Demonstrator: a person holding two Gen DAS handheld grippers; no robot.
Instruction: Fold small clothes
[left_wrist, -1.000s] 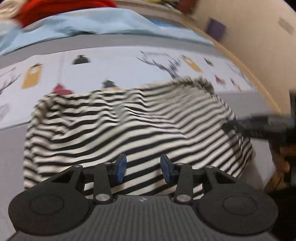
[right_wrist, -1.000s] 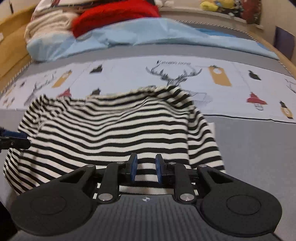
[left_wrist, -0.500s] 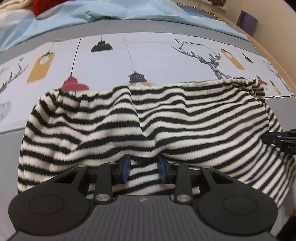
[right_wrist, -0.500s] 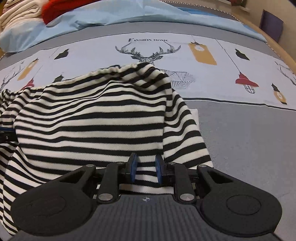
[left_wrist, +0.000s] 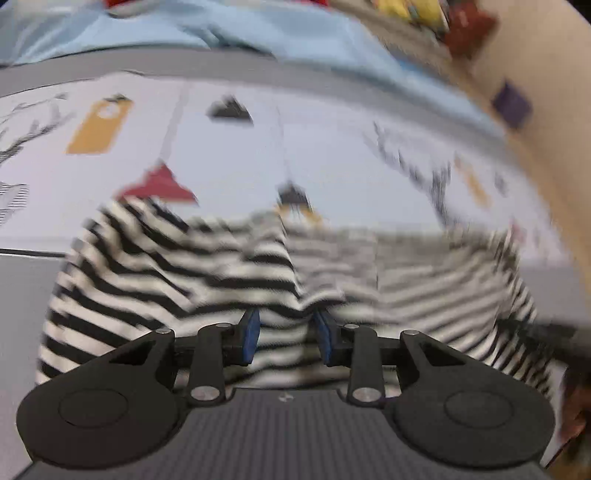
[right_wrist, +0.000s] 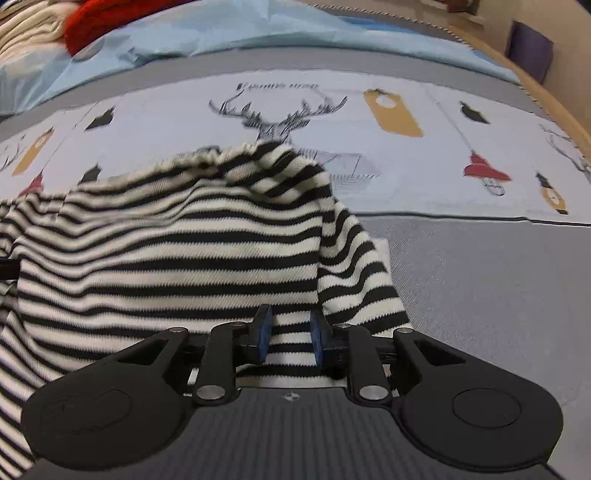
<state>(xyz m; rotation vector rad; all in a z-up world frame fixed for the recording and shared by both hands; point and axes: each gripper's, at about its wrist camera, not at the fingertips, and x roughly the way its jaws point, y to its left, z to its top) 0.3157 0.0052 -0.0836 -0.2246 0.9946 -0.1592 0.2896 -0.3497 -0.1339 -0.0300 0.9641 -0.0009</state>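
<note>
Nearest, the left gripper (left_wrist: 286, 341): blue pads a modest gap apart, striped cloth bunched between them, apparently pinched, though blur hides the contact. The right gripper (right_wrist: 287, 341): pads narrowly apart with the near hem of the striped garment (right_wrist: 177, 251) clamped between them. The garment, black and cream stripes, is draped across a grey and white bedsheet (right_wrist: 480, 266); its right edge is doubled over in a fold. Past it, the sheet's print: a deer head (right_wrist: 277, 118), hanging lamps, yellow tags. Further back, a pale blue blanket (right_wrist: 207, 33). Farthest, a red fabric (right_wrist: 107, 14) beside cream cloth.
</note>
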